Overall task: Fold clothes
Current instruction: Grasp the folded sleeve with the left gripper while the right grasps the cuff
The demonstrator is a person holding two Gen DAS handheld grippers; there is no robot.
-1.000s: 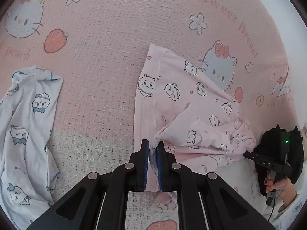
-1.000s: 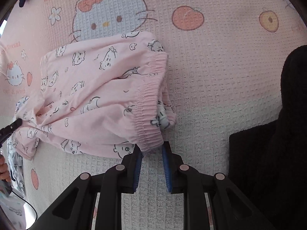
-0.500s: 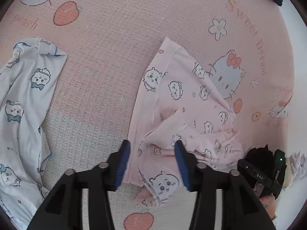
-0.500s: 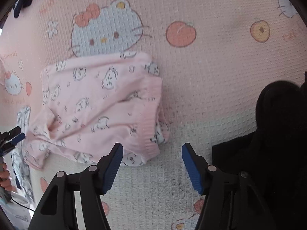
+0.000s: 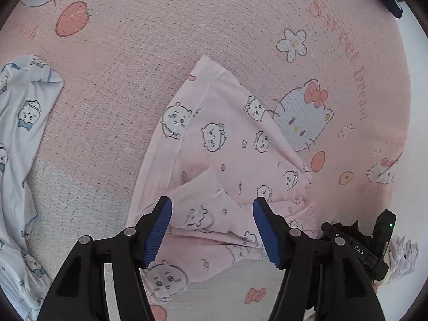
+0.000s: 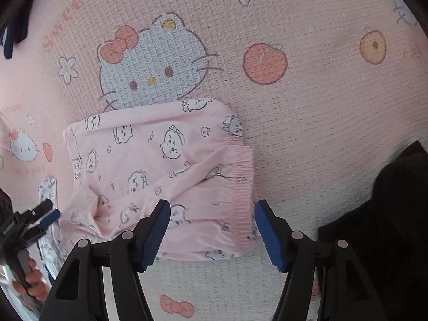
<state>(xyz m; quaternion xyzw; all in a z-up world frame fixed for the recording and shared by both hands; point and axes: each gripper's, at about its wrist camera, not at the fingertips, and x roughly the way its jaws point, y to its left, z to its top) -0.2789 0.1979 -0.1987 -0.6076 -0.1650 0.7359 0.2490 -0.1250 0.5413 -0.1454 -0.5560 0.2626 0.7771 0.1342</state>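
We see the pink shorts [image 6: 165, 176] lying on the blanket [image 6: 307, 123], long way from 9 to 3 o'clock. Both tongs, left [image 5: 212, 230] and right [image 6: 212, 231], are spread wide (holding nothing), shorts just ahead at 12.

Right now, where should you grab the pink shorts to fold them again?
Probably by the waistband, the thick gathered strip along the pink shorts' right edge. It lies just ahead of the open right hand-held gripper, so come in from the near side and pinch its lower corner. The open left hand-held gripper could take the rumpled leg end.
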